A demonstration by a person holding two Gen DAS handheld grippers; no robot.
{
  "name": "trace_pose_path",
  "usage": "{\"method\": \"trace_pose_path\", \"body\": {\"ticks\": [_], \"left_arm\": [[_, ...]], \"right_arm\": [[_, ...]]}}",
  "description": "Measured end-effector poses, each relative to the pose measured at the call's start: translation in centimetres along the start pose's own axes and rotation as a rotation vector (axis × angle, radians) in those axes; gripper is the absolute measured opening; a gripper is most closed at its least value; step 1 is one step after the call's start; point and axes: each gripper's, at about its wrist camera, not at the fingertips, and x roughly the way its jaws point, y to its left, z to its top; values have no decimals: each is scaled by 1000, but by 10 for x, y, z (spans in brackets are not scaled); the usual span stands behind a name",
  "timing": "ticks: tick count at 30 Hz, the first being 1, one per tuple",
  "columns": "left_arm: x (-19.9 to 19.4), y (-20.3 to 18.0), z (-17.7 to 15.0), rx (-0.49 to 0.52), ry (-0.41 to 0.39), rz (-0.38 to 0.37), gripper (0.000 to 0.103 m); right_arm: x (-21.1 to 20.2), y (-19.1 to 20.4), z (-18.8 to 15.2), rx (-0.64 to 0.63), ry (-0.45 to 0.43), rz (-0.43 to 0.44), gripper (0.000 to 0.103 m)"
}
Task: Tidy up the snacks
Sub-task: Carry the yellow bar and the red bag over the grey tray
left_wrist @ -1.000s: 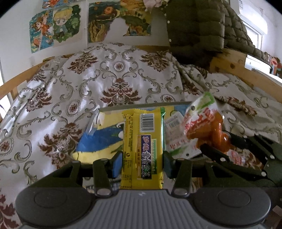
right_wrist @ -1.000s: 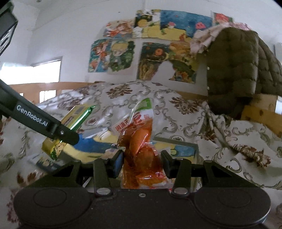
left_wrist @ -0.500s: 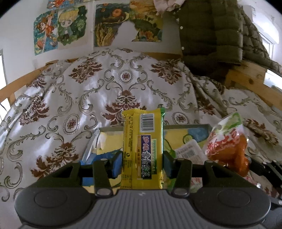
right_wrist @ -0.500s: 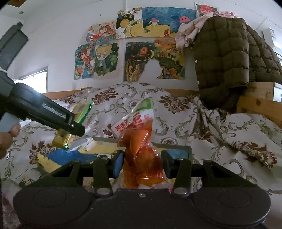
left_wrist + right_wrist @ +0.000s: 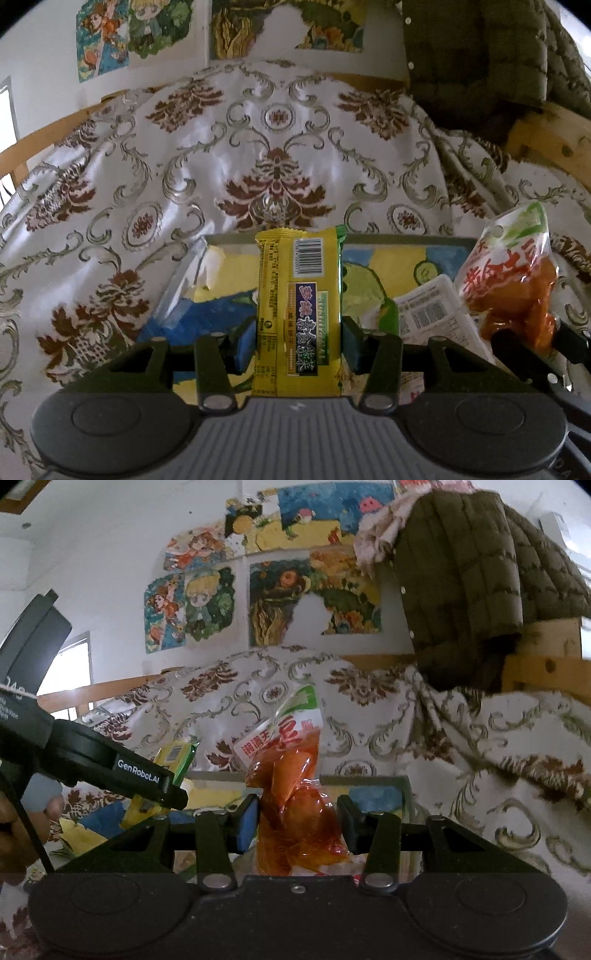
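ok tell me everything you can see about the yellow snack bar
The yellow snack bar is a flat, glossy foil wrapper with a green edge, a barcode near its top and a dark label with printed characters. It stands upright, sealed and uncrushed, pinched at its sides by the left gripper, above a colourful tray on the patterned bedspread.

Yellow snack pkt [image 5: 299,310], orange pouch [image 5: 299,812], white/brown floral blanket [image 5: 258,147].

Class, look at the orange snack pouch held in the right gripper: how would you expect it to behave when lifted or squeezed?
The orange pouch probably flops: its top leans sideways above the right gripper. The glossy film looks slippery. Lumpy contents likely shift if squeezed.
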Motion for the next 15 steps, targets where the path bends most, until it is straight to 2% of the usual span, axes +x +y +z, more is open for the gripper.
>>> {"method": "trace_pose_path", "body": {"ticks": [7, 15], "left_arm": [[13, -11, -6, 26, 24, 10, 52], [19, -17, -13, 43, 47, 12, 52]], "right_arm": [[11, -2, -10, 25, 57, -4, 48], [13, 1, -12, 8, 74, -10, 48]]}}
